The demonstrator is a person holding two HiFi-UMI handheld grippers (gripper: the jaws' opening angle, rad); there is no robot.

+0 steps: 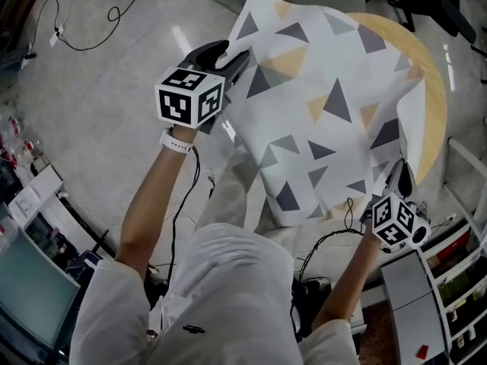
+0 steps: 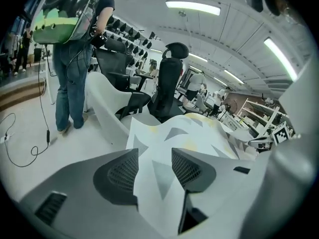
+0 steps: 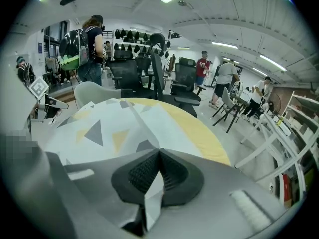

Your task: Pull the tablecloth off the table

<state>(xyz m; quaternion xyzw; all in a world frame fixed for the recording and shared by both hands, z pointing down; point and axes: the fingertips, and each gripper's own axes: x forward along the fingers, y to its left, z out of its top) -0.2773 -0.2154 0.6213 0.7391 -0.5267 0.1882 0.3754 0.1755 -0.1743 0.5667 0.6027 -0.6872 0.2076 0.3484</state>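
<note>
**Tablecloth partly off, one grip gone slack**

Tablecloth with its grey and yellow triangles is bunched and skewed across the round yellow table. A broad arc of bare tabletop shows on the far right, so by the look of it the pull is under way but not finished. Most of the sheet lies on the table, and its near edge droops over the side toward the person.

Over on the right, the right gripper has its jaws closed tight on the near right corner. In the right gripper view a fold of cloth is pinched flat between the ribbed pads and pokes out below them.

The left side is a different story. The left gripper is raised at the near left edge with its jaws standing apart. In the left gripper view the cloth runs up through the gap, with space showing between it and the pads, so it sits between them without being clamped.

The next move probably calls for the left jaws to close on that edge again. Otherwise the right gripper has to drag the sheet toward the person alone, which risks swinging it sideways instead of clearing the table.
</note>
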